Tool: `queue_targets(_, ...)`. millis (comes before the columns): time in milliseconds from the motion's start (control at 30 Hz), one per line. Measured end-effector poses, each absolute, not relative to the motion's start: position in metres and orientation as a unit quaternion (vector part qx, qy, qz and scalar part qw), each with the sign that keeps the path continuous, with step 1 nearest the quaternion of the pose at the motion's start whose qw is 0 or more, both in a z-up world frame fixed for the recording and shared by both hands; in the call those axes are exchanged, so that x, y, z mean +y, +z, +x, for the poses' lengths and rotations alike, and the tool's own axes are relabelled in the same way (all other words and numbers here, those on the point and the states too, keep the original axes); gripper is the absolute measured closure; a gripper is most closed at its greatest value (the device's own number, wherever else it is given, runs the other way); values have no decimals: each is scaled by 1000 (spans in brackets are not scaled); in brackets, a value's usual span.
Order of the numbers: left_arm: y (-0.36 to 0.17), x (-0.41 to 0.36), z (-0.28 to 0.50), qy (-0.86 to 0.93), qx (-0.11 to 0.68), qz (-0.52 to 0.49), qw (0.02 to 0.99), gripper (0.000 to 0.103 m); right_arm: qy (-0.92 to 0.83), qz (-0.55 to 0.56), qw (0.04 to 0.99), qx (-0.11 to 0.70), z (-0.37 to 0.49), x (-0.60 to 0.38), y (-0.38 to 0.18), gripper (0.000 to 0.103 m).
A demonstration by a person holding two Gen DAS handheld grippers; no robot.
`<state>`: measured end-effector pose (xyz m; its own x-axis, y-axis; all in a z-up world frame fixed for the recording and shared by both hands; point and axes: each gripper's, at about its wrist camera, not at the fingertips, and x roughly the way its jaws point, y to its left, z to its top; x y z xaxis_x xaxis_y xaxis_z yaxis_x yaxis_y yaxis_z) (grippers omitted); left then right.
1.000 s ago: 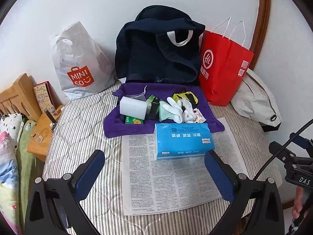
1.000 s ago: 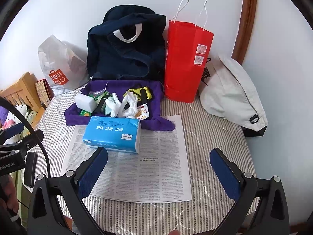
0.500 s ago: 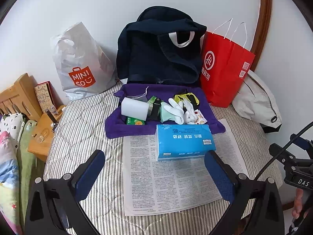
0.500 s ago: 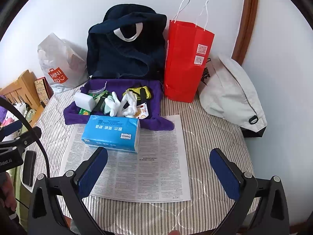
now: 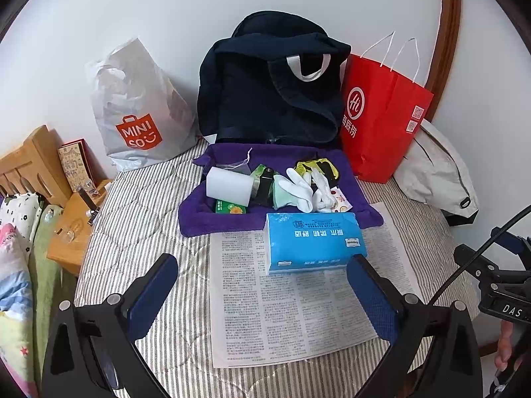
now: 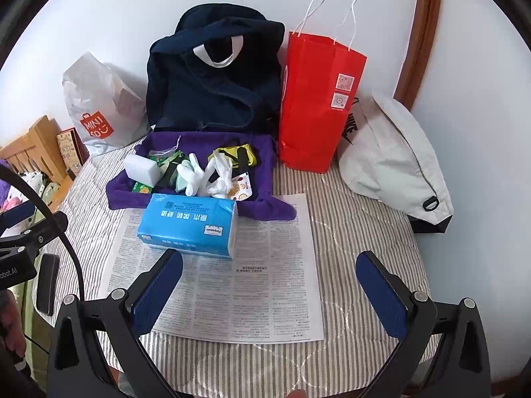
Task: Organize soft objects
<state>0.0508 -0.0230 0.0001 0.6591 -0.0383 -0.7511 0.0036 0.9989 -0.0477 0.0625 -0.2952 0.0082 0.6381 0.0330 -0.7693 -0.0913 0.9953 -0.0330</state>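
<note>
**Left wrist view: tissue pack lined up, both claws spread, nothing held**

Left wrist view has the blue tissue pack (image 5: pixel 313 240) dead ahead, lying flat on the newspaper (image 5: pixel 298 301), its far edge touching the purple cloth tray (image 5: pixel 199 219). Left gripper (image 5: pixel 262 285) is spread wide and empty, its right finger just in front of the pack's near right corner. Right gripper (image 6: pixel 270 285) is also spread and empty, hovering over the newspaper with the pack (image 6: pixel 189 224) just beyond its left finger.

Behind the pack, in the tray: white gloves (image 5: pixel 303 187), a white foam block (image 5: pixel 229 186), and small packets. Behind the tray: navy bag (image 5: pixel 272 89), red paper bag (image 5: pixel 381 116), white Miniso bag (image 5: pixel 139 109).

Handling guess: pack is light, soft and film-wrapped, so likely slick and squashy. Best grip looks to be across the short width near the middle, firm enough to dent it slightly. End grabs would probably sag or slip. Gloves are limp, so pinch a bunched part.
</note>
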Motion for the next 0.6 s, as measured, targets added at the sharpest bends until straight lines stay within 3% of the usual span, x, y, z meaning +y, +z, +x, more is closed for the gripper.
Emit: queue_targets(600, 2, -17, 47, -20, 400, -26, 916, 0, 36, -39, 904, 424, 62, -291, 8, 0)
